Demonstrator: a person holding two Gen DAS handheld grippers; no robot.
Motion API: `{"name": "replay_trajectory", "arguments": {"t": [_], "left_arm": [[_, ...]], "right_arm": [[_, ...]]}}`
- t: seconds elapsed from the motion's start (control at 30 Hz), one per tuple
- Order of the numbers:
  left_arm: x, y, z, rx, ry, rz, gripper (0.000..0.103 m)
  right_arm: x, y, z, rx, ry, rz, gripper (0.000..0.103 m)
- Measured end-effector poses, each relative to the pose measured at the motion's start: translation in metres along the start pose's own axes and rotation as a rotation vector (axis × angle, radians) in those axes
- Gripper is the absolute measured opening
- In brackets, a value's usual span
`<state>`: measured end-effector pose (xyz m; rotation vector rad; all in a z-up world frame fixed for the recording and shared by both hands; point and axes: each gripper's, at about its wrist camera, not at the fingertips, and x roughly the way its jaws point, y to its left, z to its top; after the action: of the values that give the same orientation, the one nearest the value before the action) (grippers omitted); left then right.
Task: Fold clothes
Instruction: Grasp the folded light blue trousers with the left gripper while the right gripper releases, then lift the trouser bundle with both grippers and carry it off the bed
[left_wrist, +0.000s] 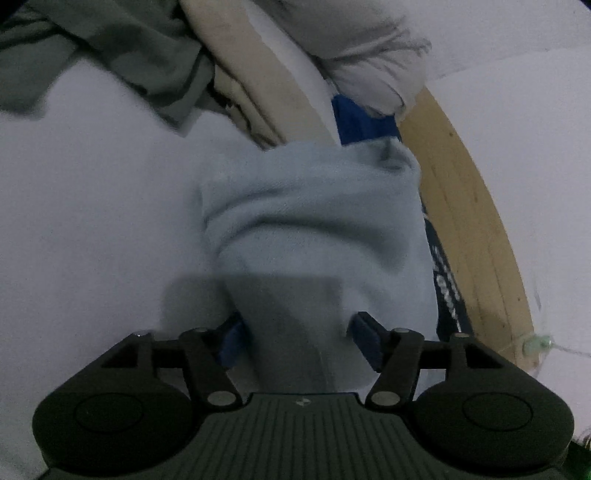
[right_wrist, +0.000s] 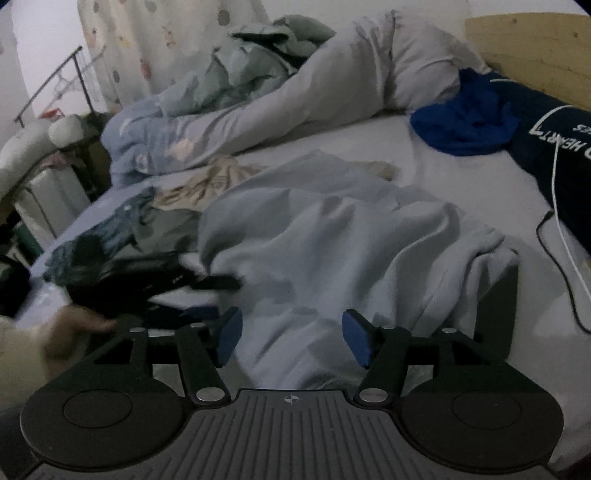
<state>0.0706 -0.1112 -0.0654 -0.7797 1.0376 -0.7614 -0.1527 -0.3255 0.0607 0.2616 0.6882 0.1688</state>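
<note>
Left wrist view
Left hand-held gripper (left_wrist: 299, 341): jaws apart; the light blue garment (left_wrist: 314, 221) runs between the blue pads (left_wrist: 365, 341). Whether the pads press on it cannot be told; the picture is blurred.
Garment: one, bunched in folds, lying on the bed (left_wrist: 92, 203) straight ahead of the gripper and reaching back under it.
Ahead, far: one grey-green cloth (left_wrist: 110, 48) to the upper left, one beige cloth (left_wrist: 243, 74) beside it, one pale grey pillow (left_wrist: 369, 55) to the upper right, with a patch of bright blue cloth (left_wrist: 354, 118) below it.
Right of gripper: one wooden bed frame (left_wrist: 469, 206) curving past; between it and the garment, a dark blue item (left_wrist: 445, 291) with white lettering, too blurred to read.
Containers: cannot tell of any.

Right wrist view
Right hand-held gripper (right_wrist: 291, 338): released, pads wide apart, with the garment (right_wrist: 332, 240) lying loose between and under them.
Garment: spread and rumpled on the bed (right_wrist: 461, 177) just ahead.
Left of gripper: the other gripper (right_wrist: 147, 280), dark and blurred, at the garment's edge; a hand (right_wrist: 70, 328) behind it.
Ahead, far: quilt (right_wrist: 229, 96) and pillow (right_wrist: 388, 62) heaped.
Right, far: one bright blue cloth (right_wrist: 465, 122); one dark blue item (right_wrist: 554, 147) with writing, partly readable as "HEART".
Cables (right_wrist: 565, 240): two, one white, one black, on the right.
</note>
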Motion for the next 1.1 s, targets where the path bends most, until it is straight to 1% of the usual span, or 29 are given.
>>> {"name": "replay_trajectory", "arguments": {"t": [0.03, 0.1, 0.13, 0.17, 0.2, 0.27, 0.3, 0.33, 0.37, 0.4, 0.5, 0.57, 0.6, 0.67, 0.73, 0.83, 0.93, 0.97, 1.03, 1.07, 1.1], "left_arm": [[0.003, 0.001, 0.004, -0.008, -0.004, -0.009, 0.071], [0.011, 0.001, 0.011, -0.016, -0.007, -0.024, 0.079], [0.014, 0.000, 0.014, -0.017, -0.003, -0.034, 0.081], [0.017, -0.002, 0.016, -0.019, 0.001, -0.043, 0.087], [0.020, -0.004, 0.019, -0.020, 0.005, -0.053, 0.089], [0.023, -0.008, 0.026, -0.034, 0.021, -0.055, 0.087], [0.025, -0.008, 0.031, -0.050, 0.031, -0.053, 0.080], [0.025, -0.010, 0.034, -0.074, 0.044, -0.048, 0.072], [0.021, -0.017, 0.037, -0.066, 0.050, -0.041, 0.052], [0.018, -0.024, 0.040, -0.055, 0.054, -0.034, 0.045], [0.010, -0.048, 0.046, -0.015, 0.074, -0.011, 0.035], [0.006, -0.071, 0.045, 0.011, 0.089, -0.001, 0.031], [0.006, -0.083, 0.044, 0.027, 0.100, 0.004, 0.031], [0.008, -0.105, 0.041, 0.065, 0.119, 0.017, 0.031], [0.008, -0.121, 0.037, 0.101, 0.127, 0.029, 0.031], [0.014, -0.134, 0.037, 0.127, 0.131, 0.055, 0.031], [0.024, -0.137, 0.038, 0.134, 0.127, 0.087, 0.032], [0.026, -0.137, 0.037, 0.123, 0.124, 0.093, 0.040], [0.035, -0.138, 0.037, 0.136, 0.121, 0.118, 0.047], [0.041, -0.139, 0.039, 0.144, 0.122, 0.137, 0.056], [0.048, -0.141, 0.041, 0.152, 0.123, 0.156, 0.061]], "right_arm": [[-0.002, 0.001, -0.002, 0.003, 0.003, 0.013, 0.064], [-0.004, 0.005, -0.005, 0.005, 0.007, 0.025, 0.064], [-0.004, 0.008, -0.005, -0.003, 0.008, 0.030, 0.065], [-0.005, 0.012, -0.006, -0.013, 0.007, 0.030, 0.065], [-0.005, 0.015, -0.006, -0.020, 0.003, 0.028, 0.066], [-0.004, 0.022, -0.005, -0.036, -0.007, 0.017, 0.073], [-0.002, 0.026, -0.005, -0.050, -0.016, 0.001, 0.077], [-0.001, 0.031, -0.005, -0.076, -0.026, -0.029, 0.077], [0.001, 0.038, -0.005, -0.110, -0.034, -0.057, 0.078], [0.003, 0.045, -0.007, -0.146, -0.045, -0.086, 0.079], [0.012, 0.070, -0.015, -0.281, -0.086, -0.219, 0.087], [0.022, 0.086, -0.024, -0.390, -0.119, -0.303, 0.088], [0.028, 0.092, -0.029, -0.438, -0.137, -0.350, 0.090], [0.042, 0.101, -0.037, -0.503, -0.151, -0.444, 0.092], [0.058, 0.105, -0.043, -0.529, -0.160, -0.531, 0.092], [0.085, 0.099, -0.048, -0.520, -0.114, -0.624, 0.092], [0.110, 0.092, -0.052, -0.520, -0.083, -0.696, 0.092], [0.118, 0.091, -0.054, -0.538, -0.069, -0.720, 0.092], [0.133, 0.088, -0.057, -0.573, -0.042, -0.768, 0.091], [0.139, 0.084, -0.058, -0.578, -0.021, -0.785, 0.090], [0.144, 0.081, -0.057, -0.570, -0.006, -0.785, 0.090]]}}
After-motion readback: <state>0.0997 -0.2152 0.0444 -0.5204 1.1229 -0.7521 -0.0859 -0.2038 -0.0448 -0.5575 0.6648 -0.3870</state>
